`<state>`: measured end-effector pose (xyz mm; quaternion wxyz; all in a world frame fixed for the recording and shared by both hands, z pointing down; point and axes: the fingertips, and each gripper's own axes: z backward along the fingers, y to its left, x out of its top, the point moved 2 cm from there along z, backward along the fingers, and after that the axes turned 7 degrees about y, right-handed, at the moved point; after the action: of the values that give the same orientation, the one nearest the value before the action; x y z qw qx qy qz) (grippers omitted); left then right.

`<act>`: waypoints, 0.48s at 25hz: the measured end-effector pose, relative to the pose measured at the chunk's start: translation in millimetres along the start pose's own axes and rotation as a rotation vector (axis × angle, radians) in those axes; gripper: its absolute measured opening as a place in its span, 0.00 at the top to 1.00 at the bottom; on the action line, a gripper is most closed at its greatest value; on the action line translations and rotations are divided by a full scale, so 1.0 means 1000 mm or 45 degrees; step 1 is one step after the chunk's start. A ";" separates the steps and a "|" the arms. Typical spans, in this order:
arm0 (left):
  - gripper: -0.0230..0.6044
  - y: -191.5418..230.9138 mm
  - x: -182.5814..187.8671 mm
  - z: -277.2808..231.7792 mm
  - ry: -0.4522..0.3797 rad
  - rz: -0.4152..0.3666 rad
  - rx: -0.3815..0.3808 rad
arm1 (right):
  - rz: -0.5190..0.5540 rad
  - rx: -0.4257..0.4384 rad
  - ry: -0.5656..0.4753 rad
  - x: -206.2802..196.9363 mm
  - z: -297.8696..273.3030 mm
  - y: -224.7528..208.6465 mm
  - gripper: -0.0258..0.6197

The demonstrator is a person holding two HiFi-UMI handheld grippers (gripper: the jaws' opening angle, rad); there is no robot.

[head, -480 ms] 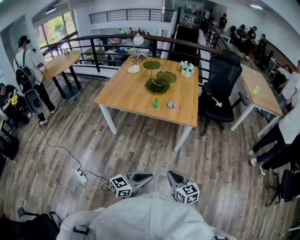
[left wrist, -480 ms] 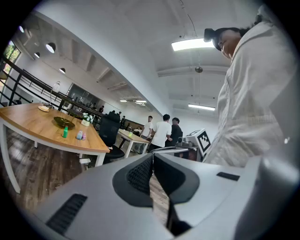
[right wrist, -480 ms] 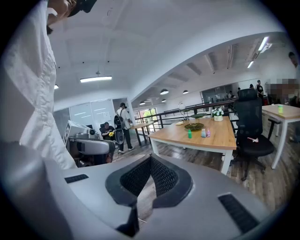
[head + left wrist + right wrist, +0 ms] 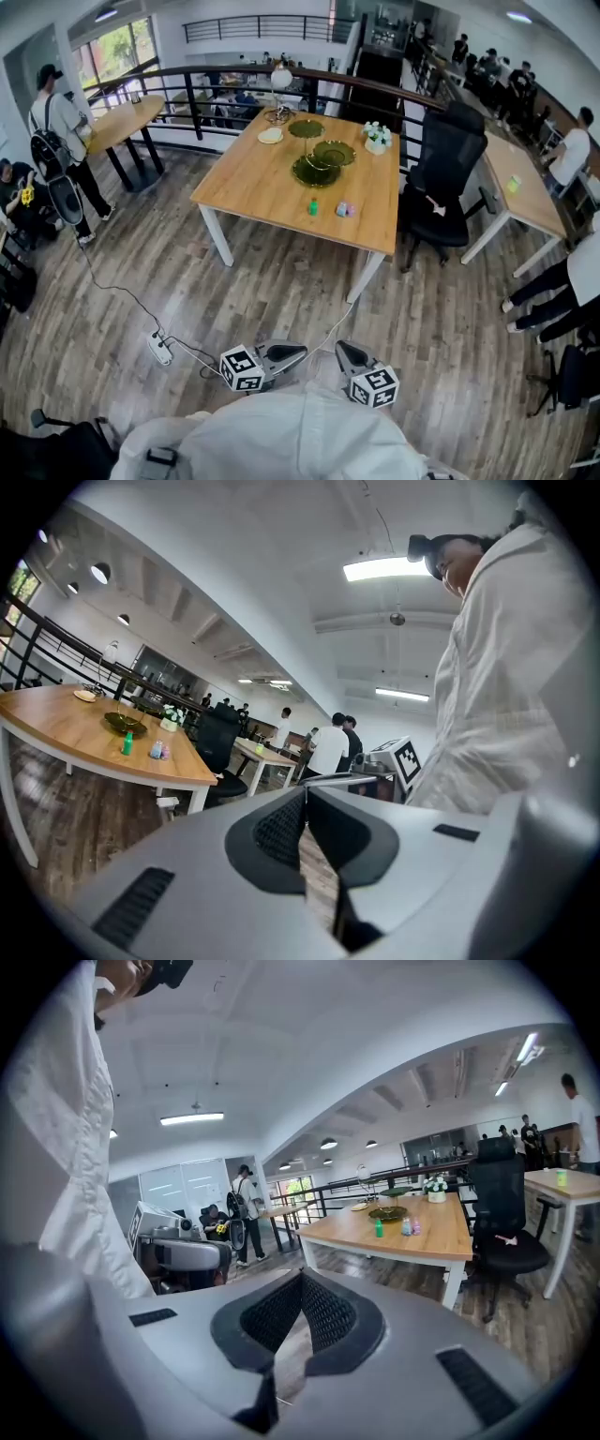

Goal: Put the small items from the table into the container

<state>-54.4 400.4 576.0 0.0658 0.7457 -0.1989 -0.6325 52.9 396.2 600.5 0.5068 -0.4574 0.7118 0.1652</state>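
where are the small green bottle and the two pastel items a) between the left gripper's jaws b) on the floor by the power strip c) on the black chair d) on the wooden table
d: the green bottle and two pastel items stand on the wooden table near its front edge, far from the left gripper and right gripper.

Table [image 4: 246, 178]: smooth pale wood. Floor [image 4: 187, 272]: grey wood planks, slight sheen. Green dishes [image 4: 316, 171]: glossy, perhaps glass.
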 end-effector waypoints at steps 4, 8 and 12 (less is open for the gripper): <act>0.95 0.001 0.000 -0.004 0.003 0.007 -0.001 | -0.025 0.020 -0.019 -0.001 0.000 -0.004 0.94; 0.95 0.000 -0.003 -0.008 0.014 0.011 -0.003 | -0.055 0.060 -0.024 -0.004 -0.003 -0.004 0.94; 0.95 -0.002 -0.006 -0.015 0.034 0.015 -0.009 | 0.004 0.079 0.018 -0.009 -0.004 0.001 0.94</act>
<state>-40.2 402.7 583.9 0.0749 0.7525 -0.2003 -0.6229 50.0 398.4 610.0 0.5154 -0.4414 0.7209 0.1407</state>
